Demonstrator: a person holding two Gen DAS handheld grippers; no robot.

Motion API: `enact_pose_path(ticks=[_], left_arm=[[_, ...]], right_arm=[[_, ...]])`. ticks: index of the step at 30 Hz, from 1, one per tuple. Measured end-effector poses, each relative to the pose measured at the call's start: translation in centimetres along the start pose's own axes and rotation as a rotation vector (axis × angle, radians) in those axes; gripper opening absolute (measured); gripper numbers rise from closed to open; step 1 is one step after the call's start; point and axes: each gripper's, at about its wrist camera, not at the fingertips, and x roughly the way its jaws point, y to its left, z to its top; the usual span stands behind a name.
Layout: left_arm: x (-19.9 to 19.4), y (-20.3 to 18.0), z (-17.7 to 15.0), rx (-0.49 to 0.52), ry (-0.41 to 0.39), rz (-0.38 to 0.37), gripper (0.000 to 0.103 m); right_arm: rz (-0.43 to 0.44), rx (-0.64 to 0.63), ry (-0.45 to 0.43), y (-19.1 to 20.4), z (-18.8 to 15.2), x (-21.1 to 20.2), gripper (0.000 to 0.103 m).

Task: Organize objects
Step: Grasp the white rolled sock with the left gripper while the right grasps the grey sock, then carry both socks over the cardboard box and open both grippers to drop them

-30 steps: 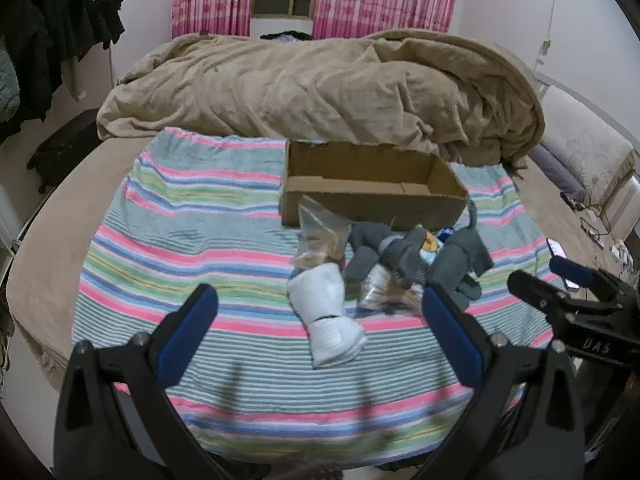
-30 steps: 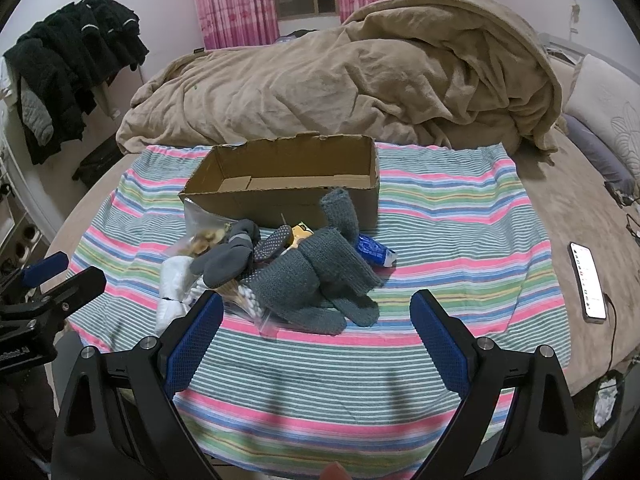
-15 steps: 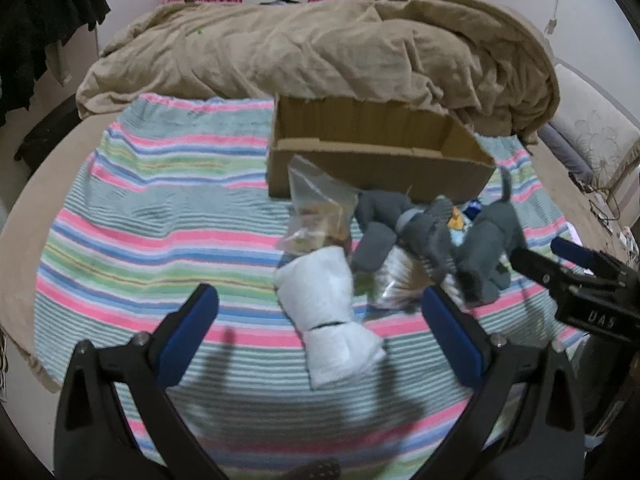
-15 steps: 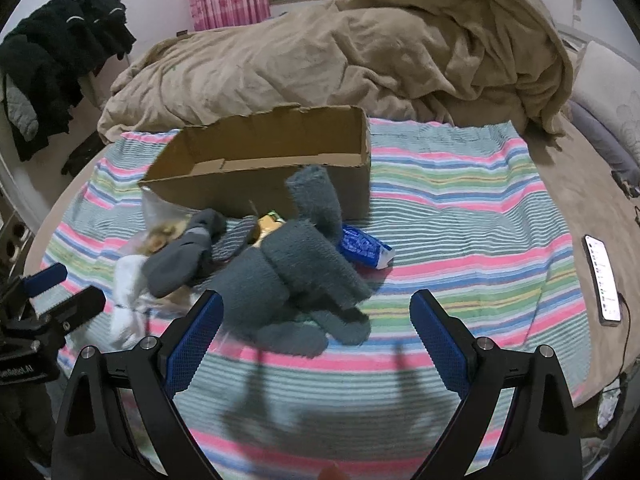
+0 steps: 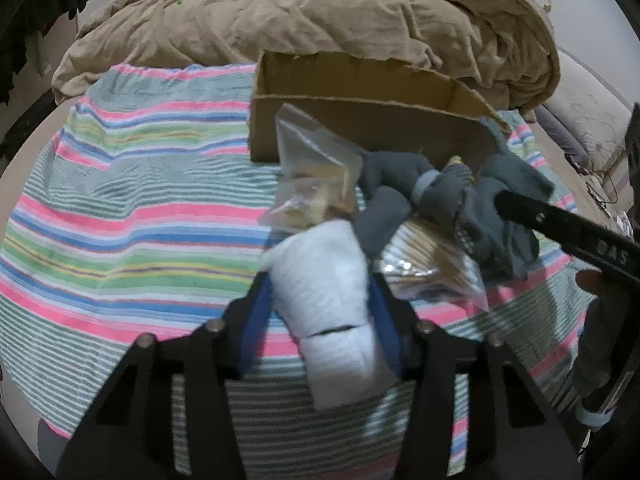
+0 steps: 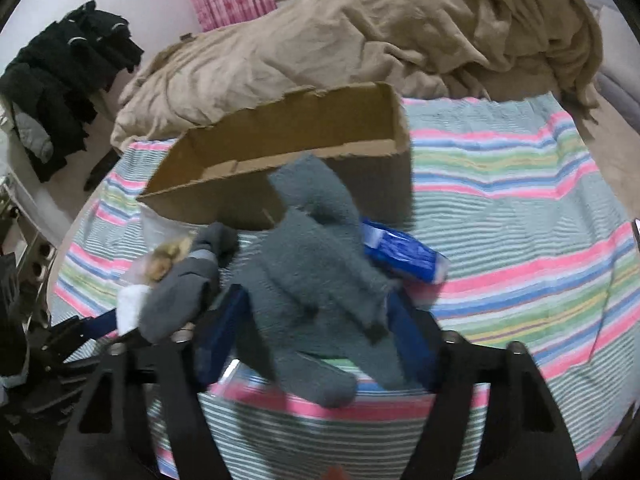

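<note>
Bedding formed the largest element: a tan duvet [image 5: 320, 20] lay heaped behind a striped blanket [image 5: 132, 208] spread flat. On the blanket we saw an open cardboard box [image 5: 360, 120], its near wall touching the pile of loose things in front of it. Dark clothes [image 6: 60, 80] hung at the far left in the right wrist view. Within the pile, we recorded a pair of thick grey socks [image 6: 320, 280], a darker grey sock bundle [image 5: 400, 200], a rolled white sock pair [image 5: 328, 300], two clear plastic bags of small items [image 5: 316, 184], and a blue wrapped packet [image 6: 404, 256] just beside the grey socks. Our left gripper [image 5: 320, 320] had its blue pads pressed on either side of the white roll, gripping it. Our right gripper [image 6: 316, 340] had its pads against both flanks of the thick grey socks, closed on them.
</note>
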Motion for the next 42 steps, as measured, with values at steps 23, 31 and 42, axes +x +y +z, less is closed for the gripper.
enact_pose_path(ticks=[23,31,42], left_arm=[[-7.4,-0.7,0.2,0.006,-0.117,-0.021,0.032],[-9.2,-1.5,3.1,0.027,-0.184,-0.059,0.032],[-6.0,-2.7,10.9,0.067,-0.229,-0.102,0.032]], right_arm=[[0.04,-0.016,-0.118,1.9,0.3,-5.2,0.022],[0.033,-0.048,-0.191,2.0,2.7,-7.9,0.022],[0.026,-0.083,-0.24,1.0,8.4,-5.7,0.022]])
